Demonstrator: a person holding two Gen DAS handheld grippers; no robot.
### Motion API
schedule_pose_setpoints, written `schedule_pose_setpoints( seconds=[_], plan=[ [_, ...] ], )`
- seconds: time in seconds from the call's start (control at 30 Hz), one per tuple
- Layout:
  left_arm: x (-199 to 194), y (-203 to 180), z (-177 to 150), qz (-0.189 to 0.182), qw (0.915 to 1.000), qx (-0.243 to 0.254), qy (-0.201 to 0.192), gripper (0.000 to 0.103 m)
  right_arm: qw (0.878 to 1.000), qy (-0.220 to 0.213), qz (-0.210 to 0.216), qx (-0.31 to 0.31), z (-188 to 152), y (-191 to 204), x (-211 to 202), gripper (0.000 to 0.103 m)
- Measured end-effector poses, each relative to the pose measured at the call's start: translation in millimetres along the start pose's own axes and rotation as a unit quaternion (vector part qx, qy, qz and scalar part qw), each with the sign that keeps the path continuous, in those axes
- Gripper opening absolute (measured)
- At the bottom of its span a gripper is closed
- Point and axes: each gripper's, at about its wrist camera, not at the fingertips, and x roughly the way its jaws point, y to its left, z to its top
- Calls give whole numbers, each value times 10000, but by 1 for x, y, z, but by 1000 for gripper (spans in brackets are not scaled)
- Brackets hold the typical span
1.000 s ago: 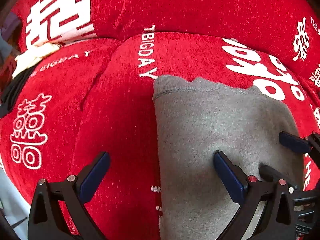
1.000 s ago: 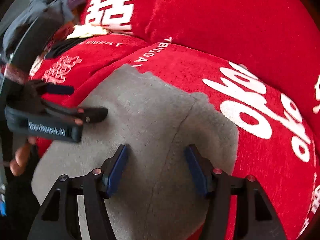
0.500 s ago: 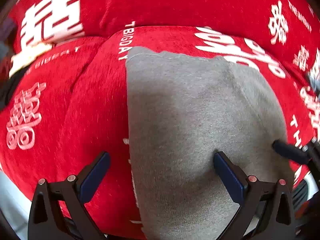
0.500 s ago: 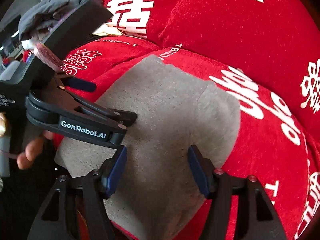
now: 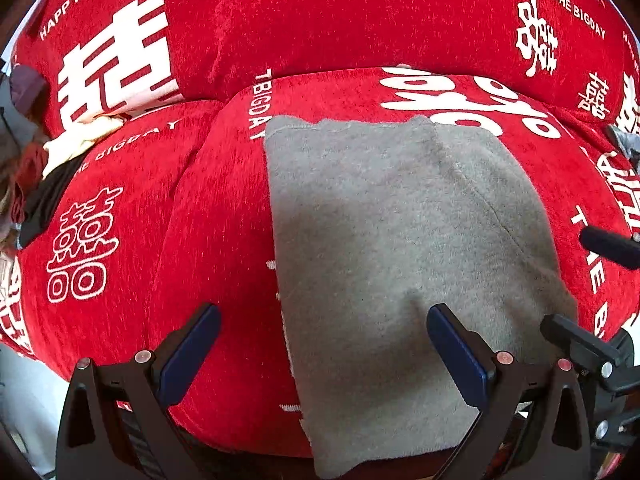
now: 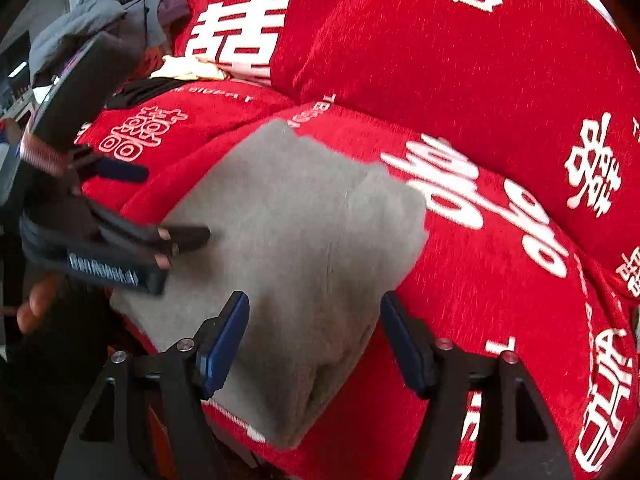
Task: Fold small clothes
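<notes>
grey cloth (image 5: 380, 248) lies folded on the red sofa cushion (image 5: 224, 240), long axis 12-to-6; left claw (image 5: 320, 344) released over its left edge, right claw (image 6: 314, 336) opening, empty, nearer its 6 o'clock end

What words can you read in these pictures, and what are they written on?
"HAPPY WED", cut off by the picture's edge: red sofa cover, top left.
"THE BIGDAY": same cover, upper right.
"TBIGDAY": seat cushion edge, beside the grey garment.
Big white Chinese characters: all over the cover.
White lettering on the left gripper: too blurred to read.
</notes>
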Motion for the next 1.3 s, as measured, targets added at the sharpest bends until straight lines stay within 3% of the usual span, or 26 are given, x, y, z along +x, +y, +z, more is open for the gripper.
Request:
schedule_pose_setpoints(
  seconds=[0.17, 0.27, 0.47, 0.63, 0.9, 1.3],
  plan=[
    [16, -4, -2, 55, 9997, 98, 210, 103, 9995, 207, 57, -220, 3, 10, 21, 74],
    [22, -1, -3, -118, 9996, -51, 248, 103, 9988, 427, 68, -228, -1, 12, 41, 75],
    [30, 4, -3, -402, 9984, -203, 336, 103, 9992, 322, 207, -77, -5, 8, 43, 78],
    [34, -1, 0, -419, 9984, -133, 355, 103, 9990, 302, 320, 5, -6, 4, 47, 80],
    [44, -1, 12, -605, 9966, -211, 527, 103, 9989, 252, 366, -141, 4, 6, 58, 90],
    [47, 0, 19, -693, 9943, -248, 773, 103, 9983, 477, 321, 61, 10, 3, 44, 92]
  ],
)
